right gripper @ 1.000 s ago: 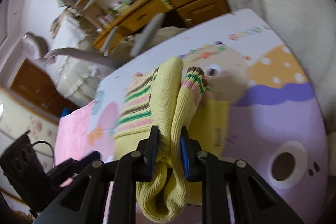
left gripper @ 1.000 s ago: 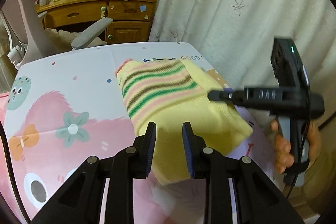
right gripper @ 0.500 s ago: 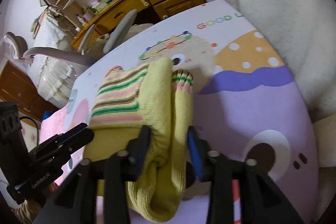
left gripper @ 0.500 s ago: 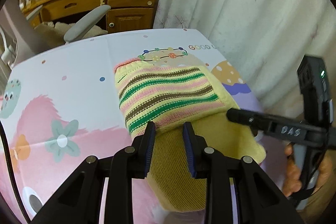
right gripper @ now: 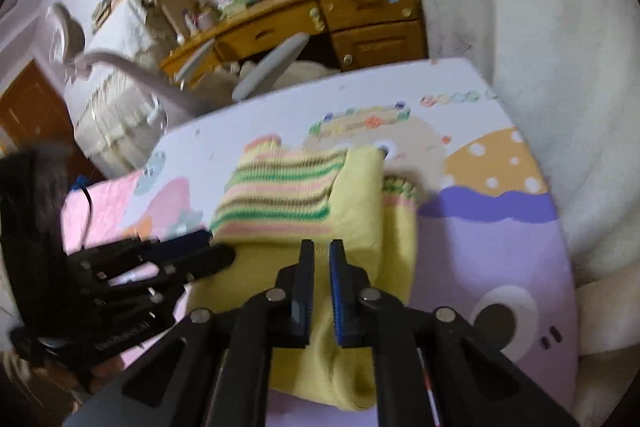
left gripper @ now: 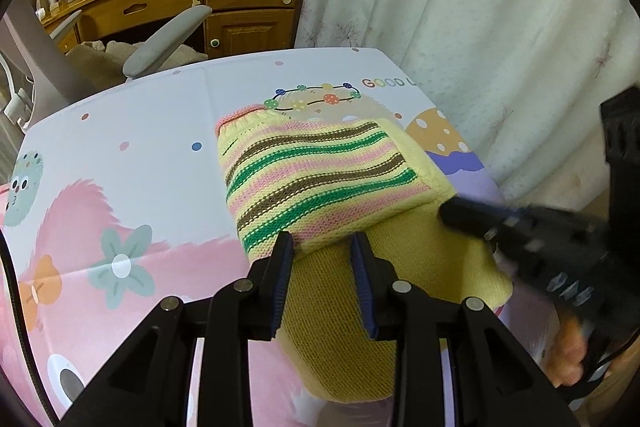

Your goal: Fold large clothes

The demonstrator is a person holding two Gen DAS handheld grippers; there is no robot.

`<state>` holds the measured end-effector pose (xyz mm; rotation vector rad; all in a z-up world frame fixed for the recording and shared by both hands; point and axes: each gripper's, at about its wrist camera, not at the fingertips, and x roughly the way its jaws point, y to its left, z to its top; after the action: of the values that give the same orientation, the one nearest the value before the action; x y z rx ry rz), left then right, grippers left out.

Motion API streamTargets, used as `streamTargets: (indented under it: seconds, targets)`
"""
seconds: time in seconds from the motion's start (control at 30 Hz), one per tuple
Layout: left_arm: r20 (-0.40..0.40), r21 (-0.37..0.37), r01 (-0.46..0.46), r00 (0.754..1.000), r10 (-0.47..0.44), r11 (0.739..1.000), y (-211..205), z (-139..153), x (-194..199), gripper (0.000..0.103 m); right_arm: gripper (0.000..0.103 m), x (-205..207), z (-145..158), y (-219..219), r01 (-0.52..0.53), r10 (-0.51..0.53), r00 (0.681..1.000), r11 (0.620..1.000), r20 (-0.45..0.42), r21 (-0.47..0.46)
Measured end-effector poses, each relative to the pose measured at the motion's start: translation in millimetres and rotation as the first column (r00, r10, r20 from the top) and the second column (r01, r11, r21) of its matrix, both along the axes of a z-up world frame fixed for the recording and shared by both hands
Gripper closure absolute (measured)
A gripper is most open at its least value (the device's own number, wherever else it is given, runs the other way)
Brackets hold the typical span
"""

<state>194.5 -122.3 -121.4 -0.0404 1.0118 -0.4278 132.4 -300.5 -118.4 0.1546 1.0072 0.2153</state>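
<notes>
The yellow striped sweater (left gripper: 340, 187) lies folded at the mat's (left gripper: 120, 131) two-o'clock corner — the left gripper (left gripper: 322, 259) slightly parted over its fold, pinching nothing, the right gripper (right gripper: 318, 263) just snapped closed, empty — apparently released to settle.

Both wrist cameras look steeply down, close over the mat (left gripper: 120, 131), facing its far edge, the wooden desk (right gripper: 360, 23) and curtain (left gripper: 480, 7). Shared: folded sweater (left gripper: 328, 179), mid-mat.
</notes>
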Motion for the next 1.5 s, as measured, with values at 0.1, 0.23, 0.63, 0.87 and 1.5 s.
streamTargets:
  seconds: [0.1, 0.23, 0.63, 0.87, 1.5]
  targets:
    - [-0.008, 0.002, -0.003, 1.000, 0.003, 1.000, -0.5, -2.0, -0.7, 0.074, 0.103, -2.4, -8.5, -0.3, 0.019, -0.019, 1.000, 0.999, 0.000, -0.034]
    - [0.013, 0.034, -0.006, 1.000, 0.005, 0.999, -6.8, -4.7, -4.7, 0.074, 0.103, -1.0, -16.1, -7.6, 0.037, -0.038, 0.999, 0.999, -0.009, -0.028]
    - [-0.034, -0.008, -0.033, 0.999, 0.033, 0.999, -1.3, -4.7, -4.2, 0.056, 0.103, -2.3, -15.0, -4.8, 0.062, -0.063, 0.998, 0.997, -0.022, -0.039]
    - [-0.095, 0.007, -0.095, 0.991, 0.096, 0.995, 8.4, -0.5, -8.3, 0.017, 0.091, -1.8, 4.4, -0.3, 0.057, -0.058, 0.997, 0.998, -0.051, -0.014]
    - [0.000, -0.065, -0.242, 0.970, 0.243, 0.968, 43.3, 81.6, -17.7, 0.001, 0.031, -33.6, 95.5, 3.1, 0.070, -0.061, 0.986, 0.996, 0.153, -0.055]
